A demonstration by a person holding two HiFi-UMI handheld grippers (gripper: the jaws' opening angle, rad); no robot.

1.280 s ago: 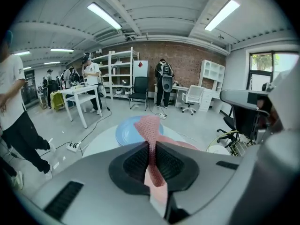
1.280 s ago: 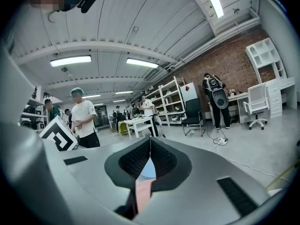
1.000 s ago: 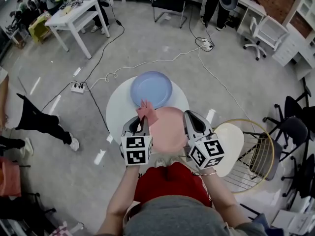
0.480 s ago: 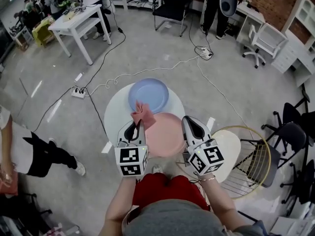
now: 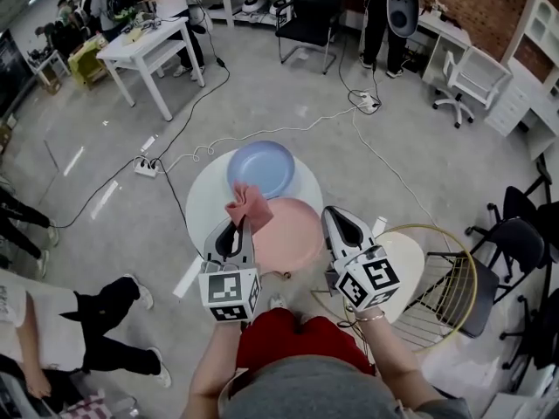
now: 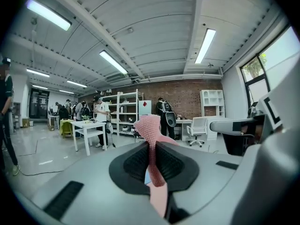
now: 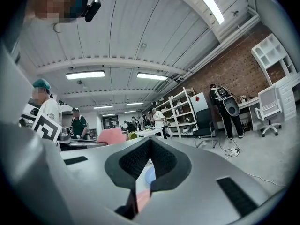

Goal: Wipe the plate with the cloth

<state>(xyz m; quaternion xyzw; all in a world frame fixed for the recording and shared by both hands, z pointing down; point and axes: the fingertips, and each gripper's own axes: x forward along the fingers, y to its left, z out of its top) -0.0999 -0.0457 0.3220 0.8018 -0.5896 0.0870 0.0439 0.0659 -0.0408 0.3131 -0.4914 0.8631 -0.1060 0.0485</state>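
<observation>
Two plates lie on a small round white table [image 5: 206, 197]: a blue plate [image 5: 262, 167] at the far side and a pink plate [image 5: 293, 234] nearer me. My left gripper [image 5: 238, 226] is shut on a pink knitted cloth [image 5: 247, 204], which sticks up past its tips over the pink plate's left rim, by the blue plate. In the left gripper view the cloth [image 6: 149, 128] is pinched between the pads of the left gripper [image 6: 151, 146]. My right gripper [image 5: 335, 219] hovers at the pink plate's right edge. In its own view the right gripper [image 7: 149, 146] is shut on nothing.
A round wire-framed stand [image 5: 447, 279] with a white disc [image 5: 409, 253] stands just right of the table. Cables and a power strip [image 5: 146, 166] lie on the floor to the left. A person [image 5: 61, 326] is at lower left. A white desk [image 5: 144, 44] and chairs stand farther off.
Both grippers have drifted slightly toward me, with the cloth still held in the left one. The people on the left of the floor have moved.
</observation>
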